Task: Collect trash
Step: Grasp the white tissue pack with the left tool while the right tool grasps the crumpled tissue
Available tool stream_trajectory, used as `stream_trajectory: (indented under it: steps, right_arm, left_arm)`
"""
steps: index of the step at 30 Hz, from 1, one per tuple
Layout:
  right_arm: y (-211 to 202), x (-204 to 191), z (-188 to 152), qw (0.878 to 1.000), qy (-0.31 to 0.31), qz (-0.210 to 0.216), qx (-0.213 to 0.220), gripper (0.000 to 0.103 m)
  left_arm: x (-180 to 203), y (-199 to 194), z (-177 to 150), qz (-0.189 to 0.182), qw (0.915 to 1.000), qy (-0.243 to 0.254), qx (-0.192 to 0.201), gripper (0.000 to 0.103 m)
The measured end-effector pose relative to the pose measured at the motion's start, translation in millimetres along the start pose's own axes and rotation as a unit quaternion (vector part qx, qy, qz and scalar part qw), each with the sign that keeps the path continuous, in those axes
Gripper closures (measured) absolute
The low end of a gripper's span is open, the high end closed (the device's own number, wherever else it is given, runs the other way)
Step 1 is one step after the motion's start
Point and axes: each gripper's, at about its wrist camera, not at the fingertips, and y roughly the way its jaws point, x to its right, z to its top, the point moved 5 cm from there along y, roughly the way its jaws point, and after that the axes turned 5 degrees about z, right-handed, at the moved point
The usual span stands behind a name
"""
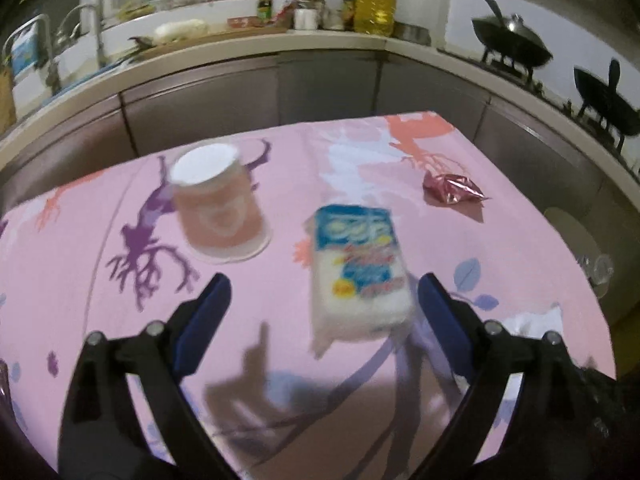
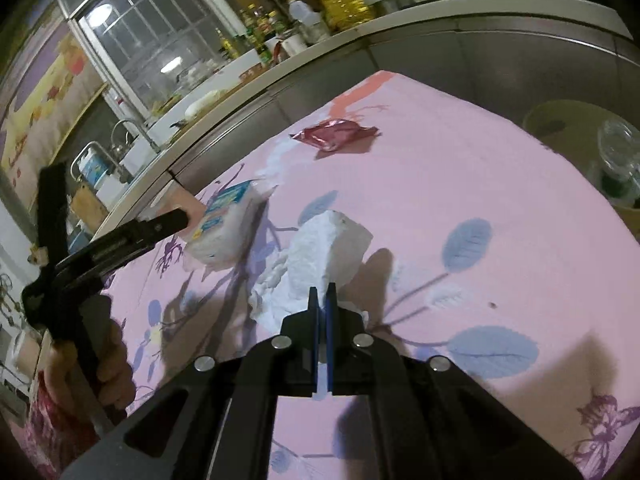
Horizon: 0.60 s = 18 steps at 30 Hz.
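A blue-and-white tissue packet [image 1: 358, 264] lies on the pink tablecloth [image 1: 280, 168]. My left gripper [image 1: 324, 296] is open, its fingers spread wide just short of the packet, the right finger close to its side. An upside-down pink paper cup [image 1: 220, 210] stands to the left. A crumpled red foil wrapper [image 1: 452, 188] lies at the far right. My right gripper [image 2: 323, 294] is shut on a crumpled white paper towel [image 2: 320, 256]. The packet [image 2: 224, 224] and wrapper [image 2: 336, 136] also show in the right wrist view.
A yellow-green bin [image 2: 568, 120] holding a clear plastic bottle [image 2: 620, 152] stands past the table's right edge. A kitchen counter [image 1: 240, 52] with bottles, a sink and woks runs behind the table. The person's left hand [image 2: 108, 364] holds the left gripper handle.
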Motion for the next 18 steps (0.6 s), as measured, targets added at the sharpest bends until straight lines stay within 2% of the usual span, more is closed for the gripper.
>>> stream_trajectory:
  steps: [2, 6, 7, 8, 9, 12, 14, 16, 18]
  right_arm:
    - [-0.8, 3.3, 1.8, 1.0, 0.007, 0.004, 0.002, 0.103]
    - [-5.3, 10.1, 6.1, 1.0, 0.022, 0.015, 0.009, 0.103]
    - [-7.6, 11.9, 7.7, 0.999, 0.024, 0.018, 0.011, 0.103]
    - [-10.0, 13.4, 8.9, 0.999, 0.026, 0.021, 0.015, 0.103]
    - [-12.9, 15.4, 11.0, 0.999, 0.027, 0.024, 0.019, 0.103]
    - [-18.1, 21.9, 15.9, 0.999, 0.031, 0.03, 0.027, 0.103]
    - [-19.6, 26.9, 18.0, 0.998, 0.035, 0.032, 0.03, 0.103]
    - [-20.9, 33.5, 18.9, 0.998, 0.041, 0.038, 0.029, 0.103]
    - [-24.8, 39.4, 18.1, 0.998, 0.044, 0.041, 0.027, 0.103]
  left_arm:
    - [17.0, 12.9, 5.3, 0.003, 0.9996, 0.026, -0.009, 0.009]
    - [41.0, 41.8, 5.0, 0.047, 0.9953, 0.081, -0.027, 0.01]
    - [41.3, 46.6, 2.5, 0.05, 0.9949, 0.081, -0.033, 0.016]
    - [40.2, 49.0, -0.2, 0.046, 0.9952, 0.077, -0.039, 0.033]
    - [37.5, 51.4, -4.0, 0.041, 0.9955, 0.071, -0.047, 0.043]
    - [27.2, 41.4, -11.2, 0.014, 0.9983, 0.035, -0.045, 0.045]
    - [27.4, 25.1, -16.8, -0.027, 0.9985, 0.004, -0.048, 0.045]
    - [35.7, 6.9, -23.5, -0.058, 0.9975, 0.002, -0.041, 0.045]
    - [53.8, -11.7, -36.8, -0.079, 0.9959, 0.027, -0.036, 0.044]
